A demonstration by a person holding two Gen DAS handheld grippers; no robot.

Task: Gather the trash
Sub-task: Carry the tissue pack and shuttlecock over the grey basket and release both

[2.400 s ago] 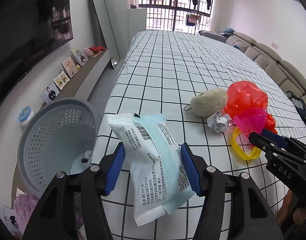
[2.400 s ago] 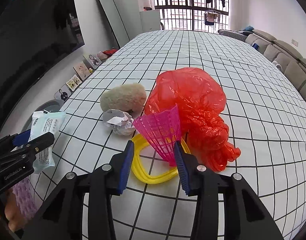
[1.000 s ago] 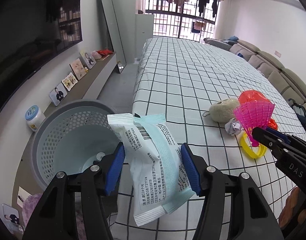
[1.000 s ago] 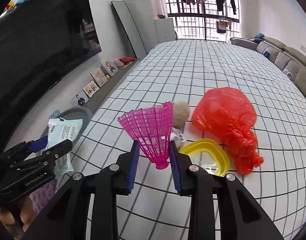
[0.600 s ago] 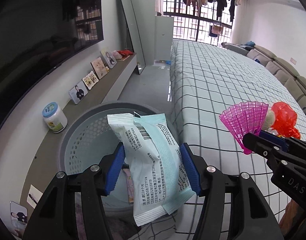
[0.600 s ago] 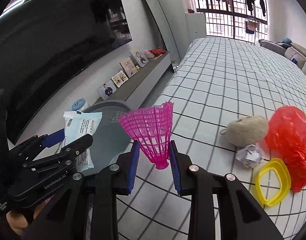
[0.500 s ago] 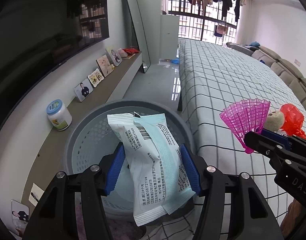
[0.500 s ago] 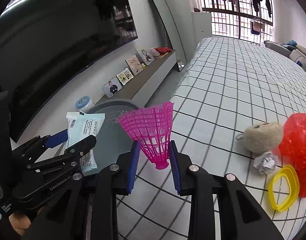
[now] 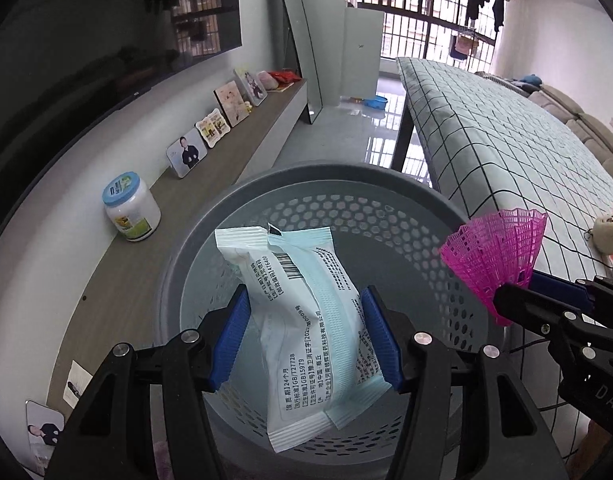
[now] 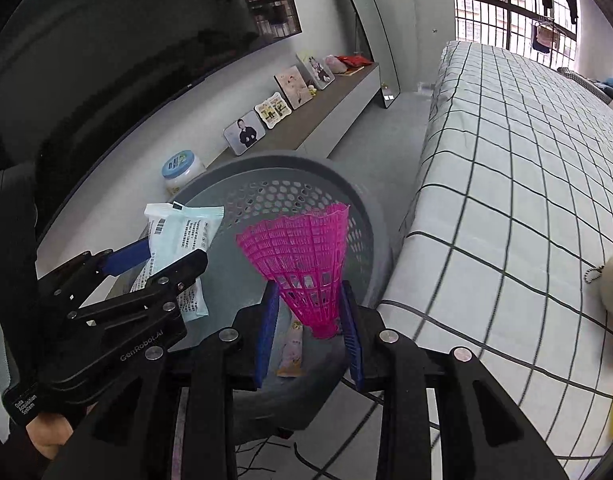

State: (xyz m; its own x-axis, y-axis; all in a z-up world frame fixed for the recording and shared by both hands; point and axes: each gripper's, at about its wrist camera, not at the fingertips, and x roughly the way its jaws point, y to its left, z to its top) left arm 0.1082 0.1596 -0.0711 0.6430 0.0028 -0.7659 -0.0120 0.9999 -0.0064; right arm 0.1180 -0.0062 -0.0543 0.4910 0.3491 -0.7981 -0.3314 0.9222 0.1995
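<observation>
My left gripper is shut on a pale blue and white wipes packet and holds it right over the open grey perforated trash basket. My right gripper is shut on a pink plastic shuttlecock, held over the basket's right side. The shuttlecock and right gripper also show at the right of the left wrist view. The packet and left gripper show at the left of the right wrist view. A small wrapper lies in the basket's bottom.
The table with the checked cloth stands right of the basket. A beige plush ball lies on it. A low grey shelf along the left wall holds a white jar and photo frames. A mirror leans behind.
Both grippers have swung left from over the table to above the basket, carrying the packet and the shuttlecock. The table items have slid to the right edge of view.
</observation>
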